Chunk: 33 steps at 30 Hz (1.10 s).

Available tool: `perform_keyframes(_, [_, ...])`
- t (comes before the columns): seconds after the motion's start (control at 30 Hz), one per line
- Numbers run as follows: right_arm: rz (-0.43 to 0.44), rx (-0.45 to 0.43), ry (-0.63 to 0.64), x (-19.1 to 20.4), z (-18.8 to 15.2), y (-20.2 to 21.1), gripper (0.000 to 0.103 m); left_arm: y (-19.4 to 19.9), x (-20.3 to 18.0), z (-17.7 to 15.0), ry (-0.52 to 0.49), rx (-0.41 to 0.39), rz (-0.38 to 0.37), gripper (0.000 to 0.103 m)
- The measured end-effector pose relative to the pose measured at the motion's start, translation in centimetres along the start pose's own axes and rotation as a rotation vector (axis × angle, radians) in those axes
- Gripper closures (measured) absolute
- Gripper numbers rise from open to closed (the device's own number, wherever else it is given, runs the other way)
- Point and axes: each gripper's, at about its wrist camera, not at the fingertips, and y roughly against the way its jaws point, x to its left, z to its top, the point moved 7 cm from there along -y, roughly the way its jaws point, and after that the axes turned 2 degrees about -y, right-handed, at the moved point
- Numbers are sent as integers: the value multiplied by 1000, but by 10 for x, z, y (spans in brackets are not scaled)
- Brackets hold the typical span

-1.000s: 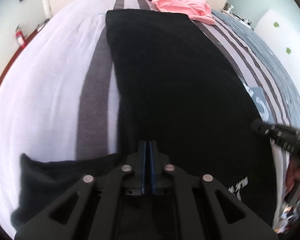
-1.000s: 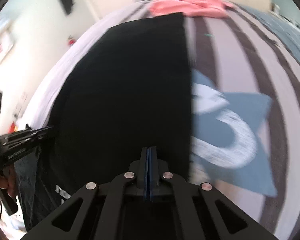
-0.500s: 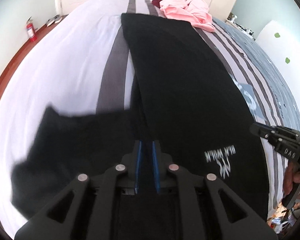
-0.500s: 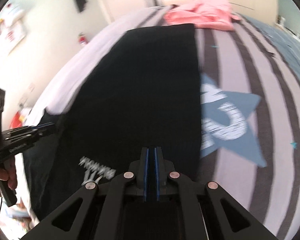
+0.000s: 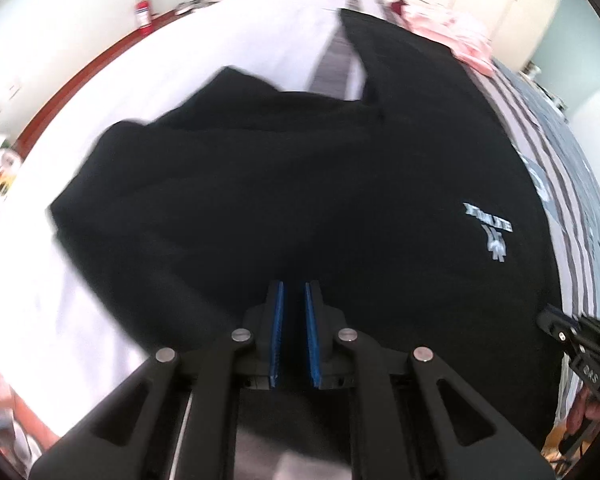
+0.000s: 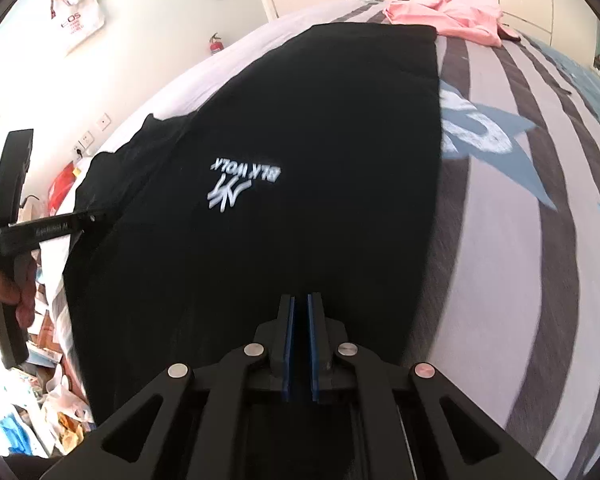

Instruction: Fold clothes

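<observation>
A black T-shirt (image 5: 380, 160) with a small white logo (image 5: 492, 232) lies lengthwise on the bed, its left sleeve (image 5: 172, 168) spread out to the side. It also shows in the right wrist view (image 6: 320, 140), logo (image 6: 244, 182) upside down. My left gripper (image 5: 293, 292) hovers over the shirt's near end with a narrow gap between its blue pads, holding nothing. My right gripper (image 6: 300, 304) hovers over the near right part of the shirt, pads slightly apart, empty. Each gripper shows at the edge of the other's view: right gripper (image 5: 580, 344), left gripper (image 6: 44, 232).
The bed has a white, grey-striped cover (image 6: 520, 240) with a blue star print (image 6: 496, 136). A pile of pink clothes (image 6: 452, 16) lies at the far end. A fire extinguisher (image 5: 143, 12) stands by the wall. Clutter (image 6: 48, 400) lies on the floor at the left.
Both grippers have opened slightly and let go of the shirt. They have pulled back toward the near end. The left sleeve now lies spread out to the left.
</observation>
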Motion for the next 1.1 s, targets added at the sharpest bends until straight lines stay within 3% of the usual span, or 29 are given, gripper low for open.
perform_keyframes(0.2, [-29,25,-8,-5,-1,13,97,13,12,50,-15,-74,24,94])
perform_keyframes(0.4, [-37,-70,-32,6,49,26,97,-31,-3,138,-92,-162,-29,92])
perform_keyframes(0.47, [-43,-95,-36,11,68,18,96,-60,3,153,-101,-131,-17,92])
perform_keyframes(0.57, [-58,-109,-39,14,85,4,96,-77,25,156,-90,-113,-21,92])
perform_keyframes(0.7, [-85,-114,-69,11,99,-13,96,-64,57,157,-59,-142,11,98])
perform_keyframes(0.77, [-103,-109,-88,3,100,-19,96,-65,74,159,12,-146,45,90])
perform_keyframes(0.87, [-138,-90,-124,-11,97,-29,96,-60,97,156,106,-150,76,90])
perform_keyframes(1.0, [-155,-68,-146,-18,90,-36,96,-37,79,138,33,-164,21,89])
perform_keyframes(1.1, [-167,-59,-131,-16,87,-37,96,-45,55,119,-65,-133,-10,83])
